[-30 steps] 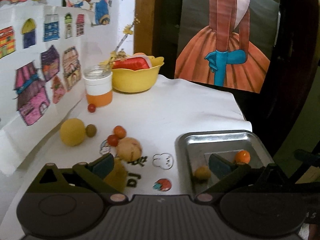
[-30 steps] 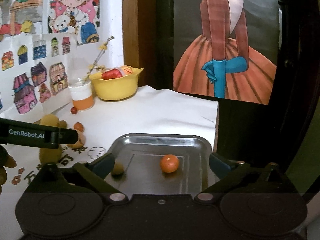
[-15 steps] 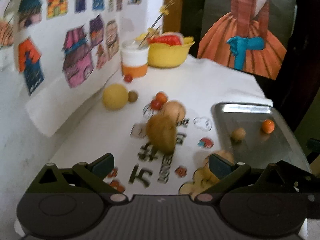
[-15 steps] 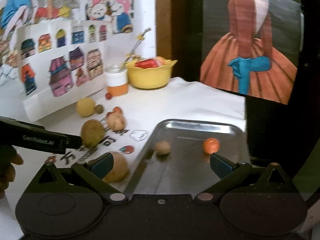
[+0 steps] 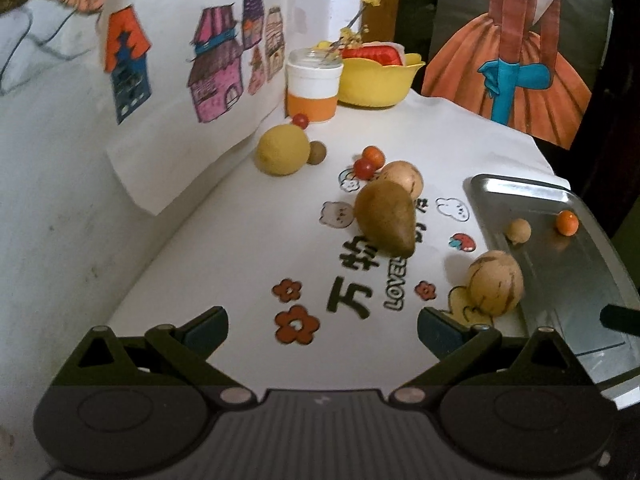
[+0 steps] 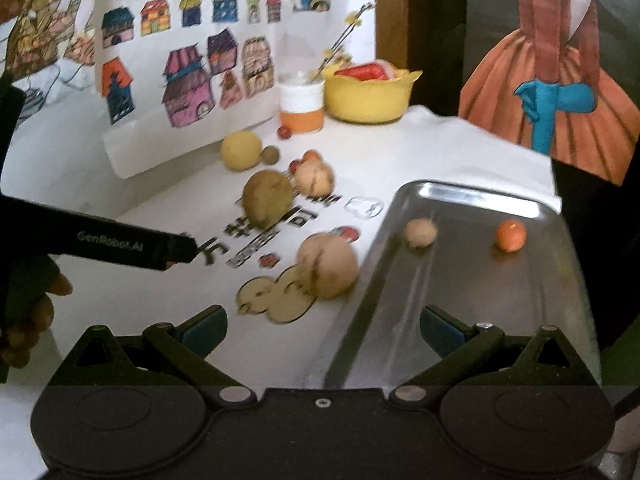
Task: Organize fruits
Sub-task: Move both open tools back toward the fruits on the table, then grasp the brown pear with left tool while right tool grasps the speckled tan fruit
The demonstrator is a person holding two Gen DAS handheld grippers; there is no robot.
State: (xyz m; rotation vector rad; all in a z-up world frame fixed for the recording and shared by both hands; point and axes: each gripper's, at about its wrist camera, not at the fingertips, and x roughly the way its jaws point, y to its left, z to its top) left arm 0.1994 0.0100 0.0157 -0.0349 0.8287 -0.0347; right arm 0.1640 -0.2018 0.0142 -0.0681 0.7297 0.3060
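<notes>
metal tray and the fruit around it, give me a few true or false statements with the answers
1. The metal tray holds two small fruits. True: a small tan fruit and a small orange fruit.
2. The brown pear lies in the tray. False: it lies on the white table, left of the tray.
3. Both tongs are open and hold nothing. True: the left tongs and the right tongs have their fingers spread.
4. The round tan striped fruit sits far from the tray. False: it rests beside the tray's left rim.
5. The yellow bowl is empty. False: something red lies in it.
</notes>
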